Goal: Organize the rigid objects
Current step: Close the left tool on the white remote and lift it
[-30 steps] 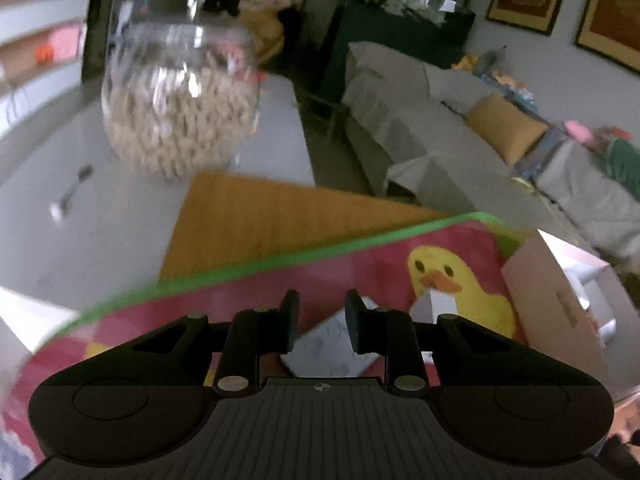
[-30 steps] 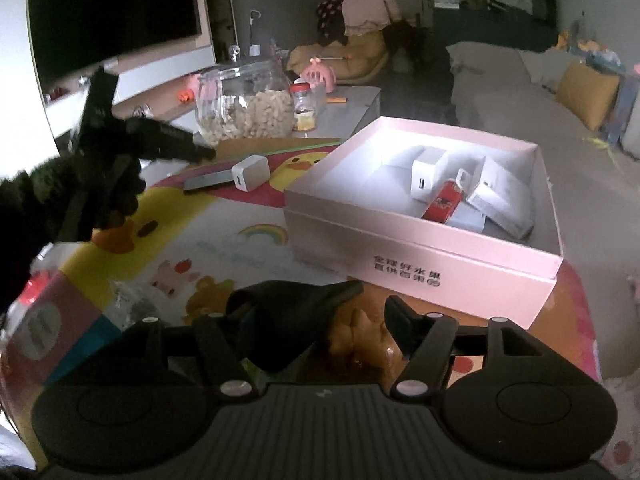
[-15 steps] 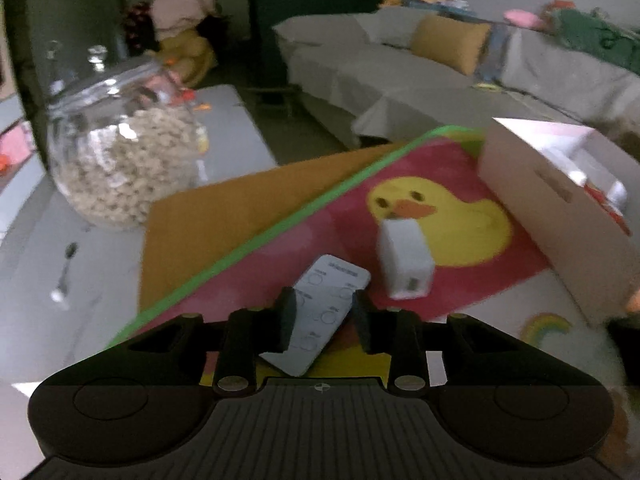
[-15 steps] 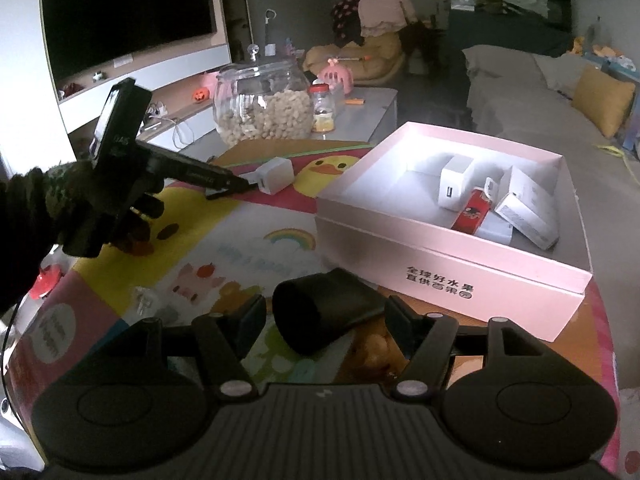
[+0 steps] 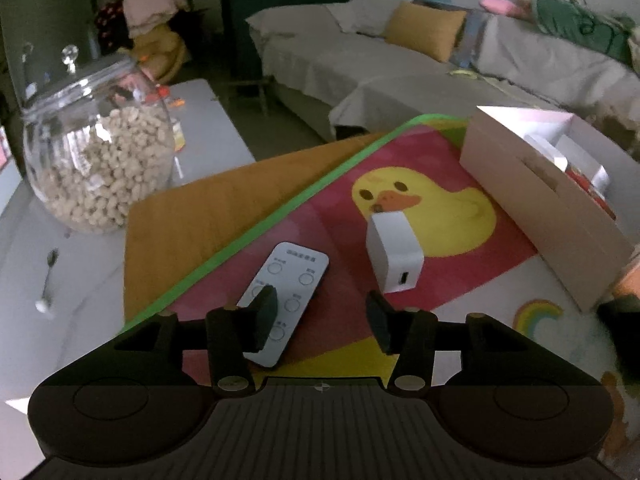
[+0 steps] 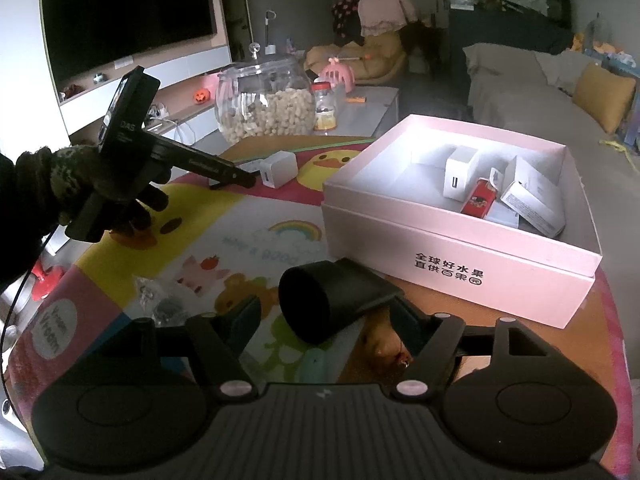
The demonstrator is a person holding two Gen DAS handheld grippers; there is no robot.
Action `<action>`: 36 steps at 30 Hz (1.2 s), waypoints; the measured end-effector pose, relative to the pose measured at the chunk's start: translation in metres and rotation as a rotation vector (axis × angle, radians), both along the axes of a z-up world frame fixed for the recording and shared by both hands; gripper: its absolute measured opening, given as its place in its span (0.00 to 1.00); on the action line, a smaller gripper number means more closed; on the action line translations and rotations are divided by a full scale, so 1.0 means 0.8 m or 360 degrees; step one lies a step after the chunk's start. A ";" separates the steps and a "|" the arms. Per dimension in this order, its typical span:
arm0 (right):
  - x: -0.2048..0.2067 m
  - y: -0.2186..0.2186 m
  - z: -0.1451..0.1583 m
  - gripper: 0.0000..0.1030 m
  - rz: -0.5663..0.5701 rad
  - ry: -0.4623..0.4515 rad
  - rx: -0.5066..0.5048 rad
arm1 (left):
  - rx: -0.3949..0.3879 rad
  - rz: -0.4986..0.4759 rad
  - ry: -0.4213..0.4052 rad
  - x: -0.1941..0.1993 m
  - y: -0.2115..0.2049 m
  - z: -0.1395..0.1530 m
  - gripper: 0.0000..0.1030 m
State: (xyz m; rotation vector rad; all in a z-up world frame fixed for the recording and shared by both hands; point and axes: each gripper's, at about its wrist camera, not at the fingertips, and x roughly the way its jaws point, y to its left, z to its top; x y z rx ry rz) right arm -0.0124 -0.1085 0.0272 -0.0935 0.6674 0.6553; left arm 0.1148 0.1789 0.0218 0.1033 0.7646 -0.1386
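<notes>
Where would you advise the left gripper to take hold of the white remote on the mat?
Probably across the remote's long edges near its middle, coming from above. It lies flat and slim, so only its narrow width fits between the open left gripper's fingers.

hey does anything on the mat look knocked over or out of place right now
Yes. The black cylinder lies tipped on its side between the open fingers of the right hand-held gripper. The white remote and white charger are still loose on the mat, outside the pink box.
</notes>
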 end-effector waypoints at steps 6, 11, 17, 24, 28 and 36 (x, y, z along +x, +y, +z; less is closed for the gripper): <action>-0.005 0.001 -0.002 0.71 0.0015 -0.0038 -0.0019 | 0.0145 0.0112 -0.0108 0.004 0.002 0.006 0.48; -0.006 0.000 -0.003 0.72 0.0018 -0.0044 -0.0012 | 0.0151 0.0118 -0.0044 0.019 0.008 -0.005 0.52; -0.006 0.004 -0.003 0.73 0.0020 -0.0056 -0.0034 | 0.0014 0.0173 -0.0031 0.028 0.021 -0.008 0.53; -0.005 0.008 -0.002 0.73 0.0007 -0.0054 -0.0058 | 0.0000 0.0231 -0.0026 0.029 0.019 -0.010 0.53; -0.005 0.015 0.001 0.73 0.0003 -0.0050 -0.0105 | -0.0003 0.0237 -0.0060 0.026 0.013 -0.012 0.42; 0.002 0.048 0.068 0.73 0.0155 -0.0222 -0.0132 | -0.0093 0.0271 -0.0195 -0.032 0.014 -0.005 0.42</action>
